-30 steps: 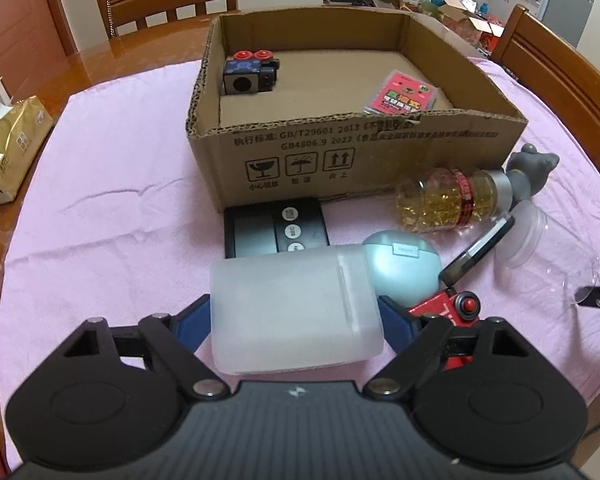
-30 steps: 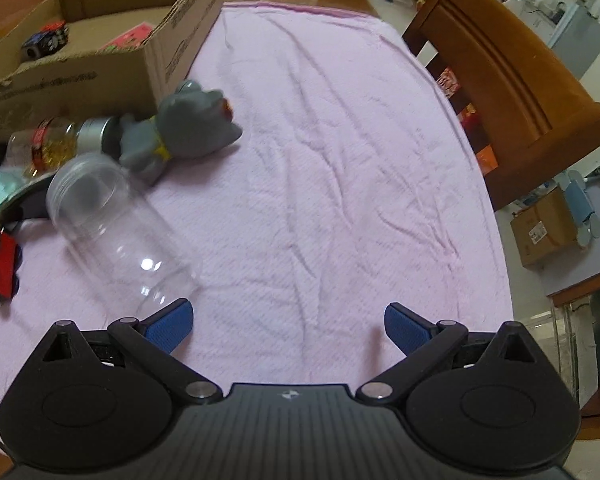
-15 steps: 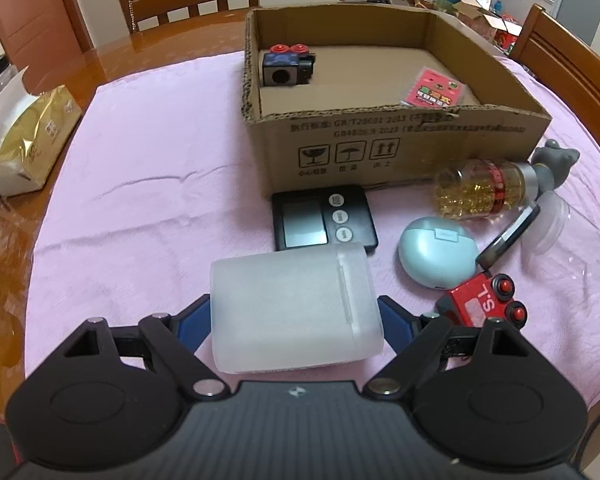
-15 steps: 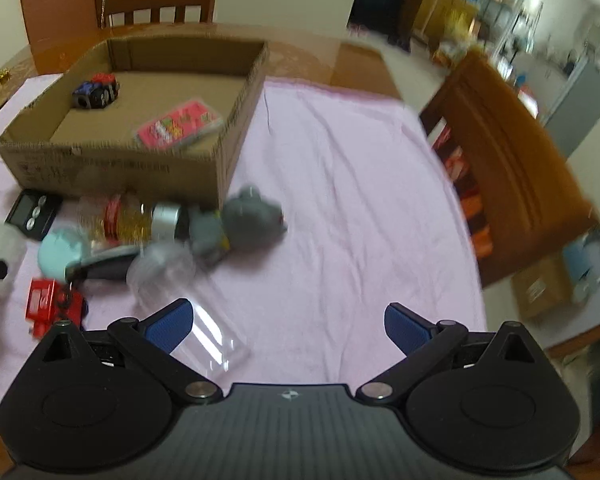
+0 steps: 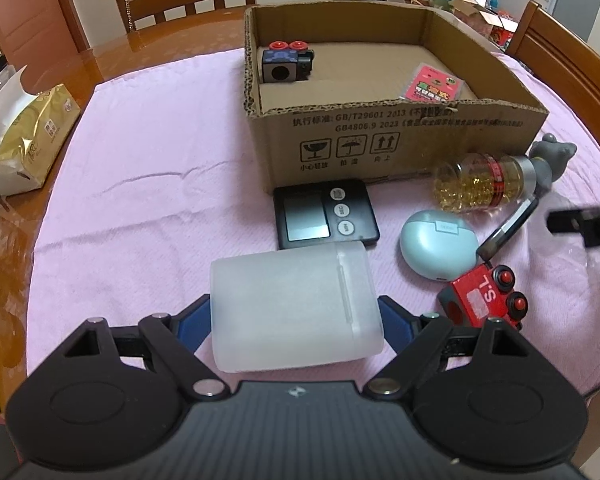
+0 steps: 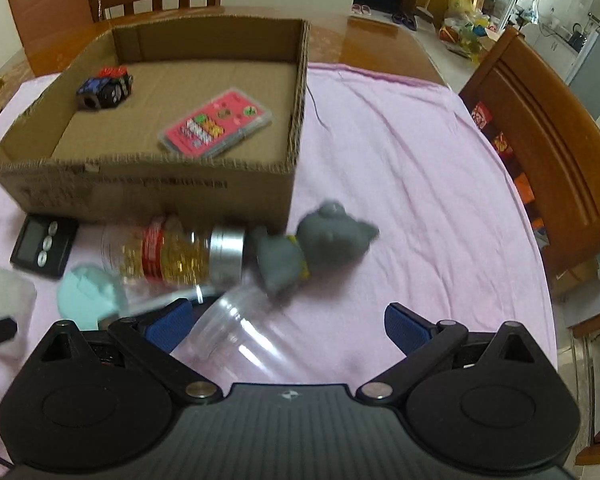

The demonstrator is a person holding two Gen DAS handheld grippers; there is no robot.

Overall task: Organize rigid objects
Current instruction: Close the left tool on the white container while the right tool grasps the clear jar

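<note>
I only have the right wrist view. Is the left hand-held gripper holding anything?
Observer: Yes. The left hand-held gripper is shut on a frosted white plastic box.
Operator: Is anything hidden behind my own left finger?
Observer: A red wooden toy train lies beside the pale blue oval case.
Operator: And further left, past my frame?
Observer: A gold tissue pack sits just off the left edge of the pink cloth.
</note>
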